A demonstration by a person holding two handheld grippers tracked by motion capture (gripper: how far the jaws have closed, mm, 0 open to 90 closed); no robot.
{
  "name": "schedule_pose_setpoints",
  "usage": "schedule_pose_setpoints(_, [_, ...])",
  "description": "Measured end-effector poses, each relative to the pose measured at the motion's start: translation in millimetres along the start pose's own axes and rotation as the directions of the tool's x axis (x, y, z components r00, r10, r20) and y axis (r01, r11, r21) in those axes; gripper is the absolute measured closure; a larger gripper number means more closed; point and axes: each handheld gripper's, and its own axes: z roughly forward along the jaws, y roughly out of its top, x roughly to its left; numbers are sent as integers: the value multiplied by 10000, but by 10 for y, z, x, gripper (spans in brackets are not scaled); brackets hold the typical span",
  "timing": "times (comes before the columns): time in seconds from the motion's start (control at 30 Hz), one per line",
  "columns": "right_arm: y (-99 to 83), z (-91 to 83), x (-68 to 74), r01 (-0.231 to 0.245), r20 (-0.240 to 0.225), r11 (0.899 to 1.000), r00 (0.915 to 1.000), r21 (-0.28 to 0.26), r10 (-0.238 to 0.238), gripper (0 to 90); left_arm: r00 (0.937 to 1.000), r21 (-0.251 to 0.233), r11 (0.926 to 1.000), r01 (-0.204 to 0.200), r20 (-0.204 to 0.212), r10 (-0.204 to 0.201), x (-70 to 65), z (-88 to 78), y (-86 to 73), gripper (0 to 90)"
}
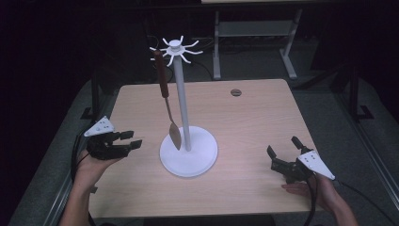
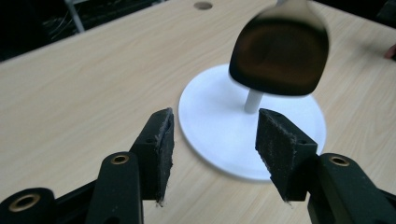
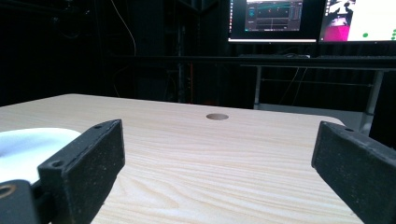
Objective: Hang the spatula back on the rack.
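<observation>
While the left tongs [image 1: 136, 139] hover low over the near left part of the desk [image 1: 244, 113], their jaws stand partly apart with nothing between them, pointing toward the white stand [image 1: 188, 150]. In the left gripper view the black pads [image 2: 161, 144] frame the stand's round base, and the dark bowl of the spatula [image 2: 280, 53] hangs blurred just above and beyond them, untouched. The right tongs [image 1: 283, 147] rest near the desk's right edge, jaws wide and empty, well apart from the stand; that hand seems parked there to keep clear of the work.

The spatula [image 1: 167, 101] hangs by the top of its brown handle from one of the hooks on the stand's crown [image 1: 175, 46], blade down beside the pole and just over the base. Hung that way, it swings free and offers its blade or lower handle to a grip from the left, which is likely why the left tongs sit at that height and angle. There is no container on the desk; the stand is the only holder, and it carries this single utensil, its other hooks bare. A small round hole [image 1: 235, 92] marks the far side of the desk.
</observation>
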Motion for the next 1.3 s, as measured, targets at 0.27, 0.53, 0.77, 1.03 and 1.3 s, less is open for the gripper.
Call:
schedule_pose_setpoints(0.27, [-1, 2, 2, 67, 37, 10000, 10000, -22, -67, 20, 9980, 408, 9983, 419, -500, -398, 32, 60, -347, 439])
schedule_pose_setpoints(0.53, [-1, 2, 3, 74, 37, 10000, 10000, -25, -74, 20, 9924, 1211, 9902, 699, -1090, -567, 64, 156, -643, 393])
schedule_pose_setpoints(0.77, [-1, 2, 4, 89, 80, 10000, 9999, -23, -88, 20, 9851, 1940, 9776, 821, -1644, -501, 97, 272, -772, 283])
schedule_pose_setpoints(1.03, [0, 2, 5, 66, 81, 10000, 9999, -20, -66, 20, 9796, 1994, 9743, 1051, -1893, -669, 133, 317, -831, 195])
schedule_pose_setpoints(1.3, [0, 2, 4, 55, 75, 10000, 10000, -24, -55, 20, 9811, 2029, 9743, 974, -1838, -598, 123, 339, -830, 195])
